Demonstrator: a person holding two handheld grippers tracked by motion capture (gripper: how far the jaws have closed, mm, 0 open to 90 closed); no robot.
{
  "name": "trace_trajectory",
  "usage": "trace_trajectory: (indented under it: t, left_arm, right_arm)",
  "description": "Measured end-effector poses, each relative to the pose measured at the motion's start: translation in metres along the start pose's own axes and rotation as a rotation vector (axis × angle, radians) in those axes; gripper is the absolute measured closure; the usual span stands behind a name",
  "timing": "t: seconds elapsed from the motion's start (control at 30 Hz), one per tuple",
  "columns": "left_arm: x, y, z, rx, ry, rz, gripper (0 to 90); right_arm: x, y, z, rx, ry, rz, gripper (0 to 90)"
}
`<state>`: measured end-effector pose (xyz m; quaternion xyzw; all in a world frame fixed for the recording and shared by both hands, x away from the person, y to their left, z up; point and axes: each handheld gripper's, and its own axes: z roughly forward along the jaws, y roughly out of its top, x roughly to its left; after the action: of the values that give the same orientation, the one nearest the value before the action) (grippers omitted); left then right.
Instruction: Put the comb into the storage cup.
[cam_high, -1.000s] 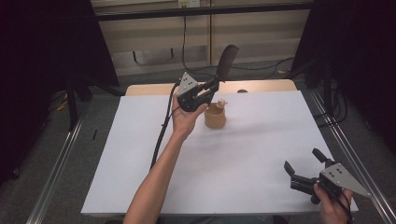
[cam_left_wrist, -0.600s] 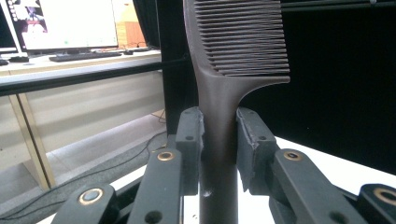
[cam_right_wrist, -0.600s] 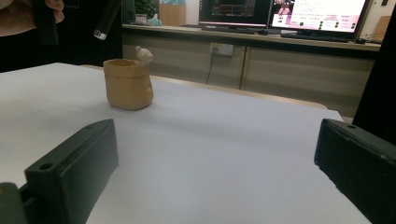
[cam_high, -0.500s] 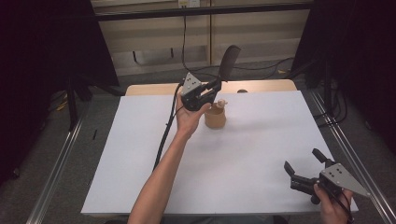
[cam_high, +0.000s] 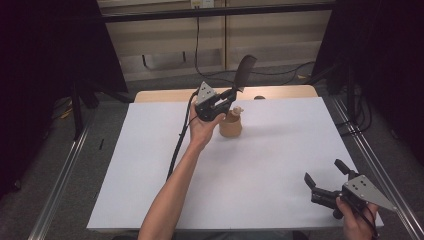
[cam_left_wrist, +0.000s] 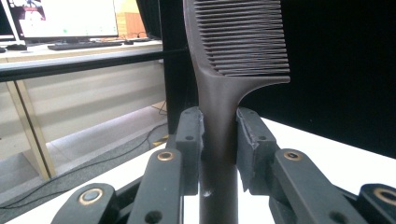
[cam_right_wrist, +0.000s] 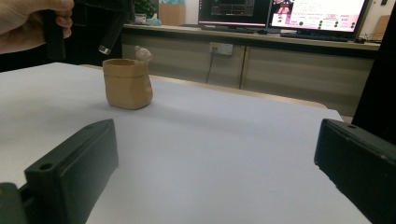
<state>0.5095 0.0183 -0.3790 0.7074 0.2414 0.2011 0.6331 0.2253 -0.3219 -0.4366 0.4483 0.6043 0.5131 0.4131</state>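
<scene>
High view, left gripper: the left gripper (cam_high: 231, 92) is held above the far middle of the white table (cam_high: 280, 150), closed on the handle of a dark comb (cam_high: 245, 72).
High view, comb: it rises up and away from the gripper, with the teeth end on top.
High view, pot: a small tan pot (cam_high: 230, 125) stands on the table just beside the left hand (cam_high: 202, 127), under the gripper.
High view, right gripper: the right gripper (cam_high: 324, 177) is at the near right corner of the table, well apart from the pot, with its jaws spread wide and nothing between them.
Left gripper view, extra detail: the two pads (cam_left_wrist: 190, 140) press on the comb (cam_left_wrist: 219, 135) at its narrow neck, just below the teeth; the handle continues down between the jaws.
Right gripper view, extra detail: the pot (cam_right_wrist: 127, 84) has a small figure on its rim, and the lower end of the comb handle (cam_right_wrist: 111, 35) hangs just above the pot opening, not touching it.
Right gripper view, own jaws: they stand far apart, with bare table between.
</scene>
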Motion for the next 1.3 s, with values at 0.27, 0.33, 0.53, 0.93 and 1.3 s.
trace_trajectory:
  t: [0.27, 0.33, 0.53, 0.93, 1.3]
  left_arm:
    - [0.004, -0.007, 0.003, 0.004, 0.004, -0.002, 72.7]
    - [0.004, -0.009, 0.005, 0.002, 0.006, -0.011, 72.7]
    - [0.005, -0.015, 0.009, 0.010, 0.005, -0.017, 72.7]
    - [0.004, -0.027, 0.017, 0.028, -0.014, -0.011, 72.7]
    - [0.004, -0.036, 0.014, 0.037, -0.022, -0.015, 72.7]
  right_arm:
    - [0.001, 0.000, 0.000, 0.002, 0.001, 0.000, 0.0]
    - [0.001, 0.000, 0.000, 0.001, 0.002, 0.000, 0.0]
    - [0.000, 0.000, 0.000, 0.001, 0.002, 0.000, 0.0]
    - [0.000, 0.000, -0.001, -0.001, 0.006, 0.004, 0.0]
    - [0.000, 0.000, -0.001, 0.001, 0.005, 0.003, 0.0]
